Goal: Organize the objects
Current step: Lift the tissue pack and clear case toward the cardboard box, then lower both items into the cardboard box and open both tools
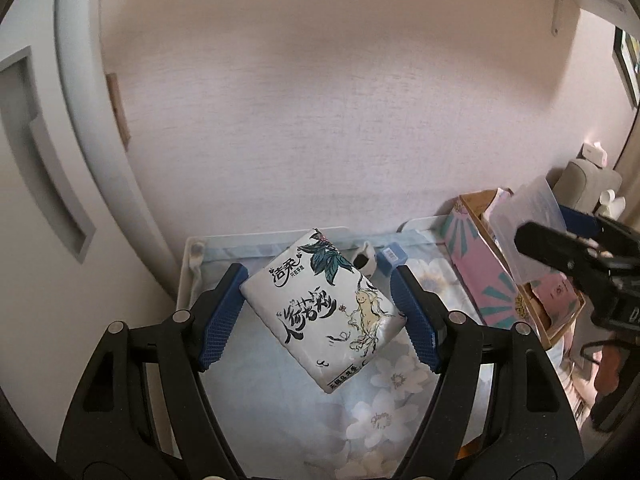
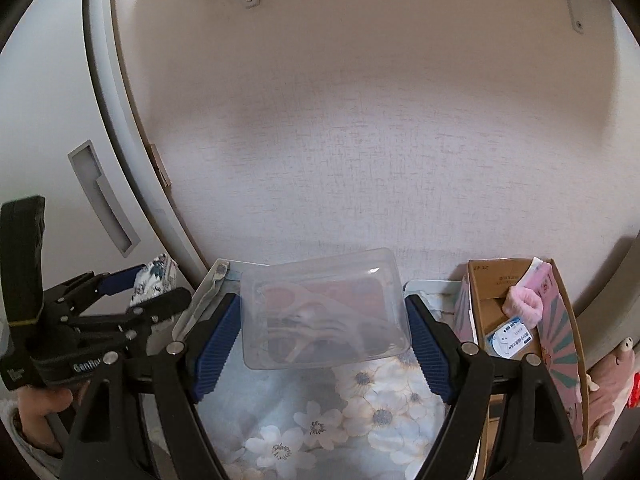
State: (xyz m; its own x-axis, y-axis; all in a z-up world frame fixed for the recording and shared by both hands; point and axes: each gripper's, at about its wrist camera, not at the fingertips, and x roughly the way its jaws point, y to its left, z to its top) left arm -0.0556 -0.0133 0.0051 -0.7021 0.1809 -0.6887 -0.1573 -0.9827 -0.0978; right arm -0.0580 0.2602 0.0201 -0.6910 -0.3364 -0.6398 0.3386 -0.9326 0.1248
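Observation:
My left gripper (image 1: 320, 280) is shut on a white tissue pack (image 1: 324, 312) printed with ink leaves and black characters. The pack hangs tilted in the air, its corners pressed between the blue pads. My right gripper (image 2: 322, 304) is shut on a clear plastic box (image 2: 324, 312) holding scissors and other small items, also lifted. Each view shows the other gripper off to its side: the left gripper (image 2: 132, 284) with the tissue pack (image 2: 158, 274), and the right gripper (image 1: 560, 240) with the clear box (image 1: 528, 216).
Below lies a pale blue floral cloth (image 1: 384, 400) with a white frame (image 1: 188, 264) at its far edge by the wall. A small blue box (image 1: 394, 258) rests there. A pink patterned cardboard box (image 2: 560, 320) with a pink cloth stands to the right. A cabinet door (image 2: 60, 120) is left.

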